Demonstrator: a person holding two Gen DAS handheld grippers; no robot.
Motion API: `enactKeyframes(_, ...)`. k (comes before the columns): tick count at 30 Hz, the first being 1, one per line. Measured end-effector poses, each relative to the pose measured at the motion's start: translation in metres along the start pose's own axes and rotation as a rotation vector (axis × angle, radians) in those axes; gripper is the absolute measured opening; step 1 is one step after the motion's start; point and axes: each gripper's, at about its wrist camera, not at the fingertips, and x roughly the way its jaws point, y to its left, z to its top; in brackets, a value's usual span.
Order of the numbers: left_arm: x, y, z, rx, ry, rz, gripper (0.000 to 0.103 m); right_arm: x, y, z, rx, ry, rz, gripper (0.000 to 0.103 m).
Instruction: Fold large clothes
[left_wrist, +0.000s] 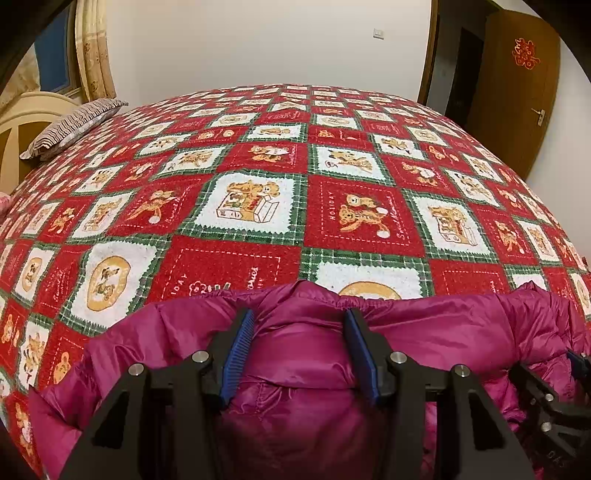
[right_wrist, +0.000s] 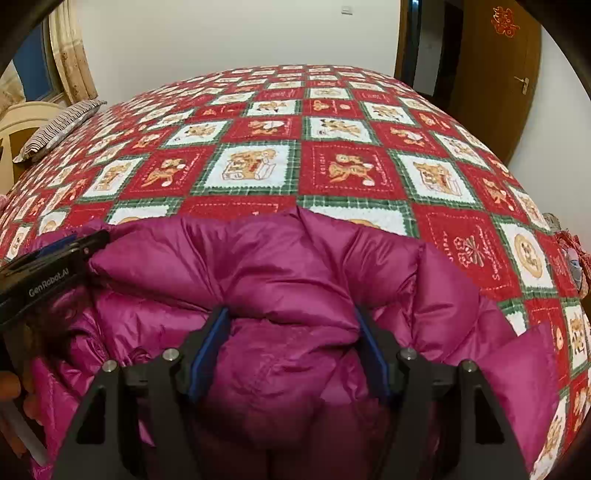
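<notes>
While it lies bunched at the near edge of the bed (left_wrist: 369, 110), the magenta puffer jacket (left_wrist: 303, 354) shows shiny, quilted fabric in plump folds, with a stitched seam running across the panel nearest the cameras. Under it, the red, white and green bedspread (right_wrist: 351, 122) carries teddy-bear squares, and one red square reads "HOLIDAY" in the left wrist view. On the left hand-held gripper (left_wrist: 300, 349), seen from the right wrist camera, white lettering reads "GenRobot.AI". Its blue-padded fingers (left_wrist: 238, 354) stand wide apart, a thick fold of jacket bulging between them and touching both pads. The right hand-held gripper (right_wrist: 291, 347) is likewise spread wide, with padded jacket filling the gap and pressing against both blue pads.
</notes>
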Motion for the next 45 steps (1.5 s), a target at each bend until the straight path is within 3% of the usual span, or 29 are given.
enactKeyframes(4, -0.019, 0.007, 0.003, -0.008, 0.015, -0.057, 0.053, -0.008, 0.004, 0.000, -0.009, -0.007, -0.038, 0.071)
enactKeyframes(8, -0.089, 0.041, -0.002, -0.058, -0.057, -0.242, 0.053, -0.071, -0.012, -0.013, 0.092, -0.167, 0.017, 0.071)
enactKeyframes(11, -0.142, 0.062, -0.015, -0.037, -0.090, -0.307, 0.054, -0.134, -0.010, -0.029, 0.082, -0.255, 0.034, 0.072)
enactKeyframes(15, -0.228, 0.097, -0.054, 0.059, -0.148, -0.334, 0.065, -0.230, -0.006, -0.069, 0.060, -0.326, 0.059, 0.072)
enactKeyframes(18, -0.280, 0.120, -0.087, 0.134, -0.182, -0.343, 0.067, -0.294, -0.002, -0.107, 0.067, -0.358, 0.075, 0.081)
enactKeyframes(24, -0.372, 0.156, -0.175, 0.208, -0.254, -0.349, 0.081, -0.384, -0.006, -0.195, 0.058, -0.368, 0.053, 0.087)
enactKeyframes(28, -0.383, 0.162, -0.234, 0.229, -0.221, -0.324, 0.081, -0.394, -0.005, -0.242, 0.030, -0.294, 0.024, 0.087)
enactKeyframes(33, -0.360, 0.153, -0.295, 0.186, -0.127, -0.312, 0.081, -0.359, -0.004, -0.303, 0.049, -0.159, -0.033, 0.092)
enactKeyframes(37, -0.346, 0.144, -0.318, 0.123, -0.072, -0.331, 0.081, -0.331, -0.004, -0.330, 0.082, -0.099, -0.058, 0.092)
enactKeyframes(45, -0.319, 0.137, -0.342, 0.129, 0.045, -0.235, 0.081, -0.296, -0.018, -0.359, 0.173, -0.010, -0.044, 0.092)
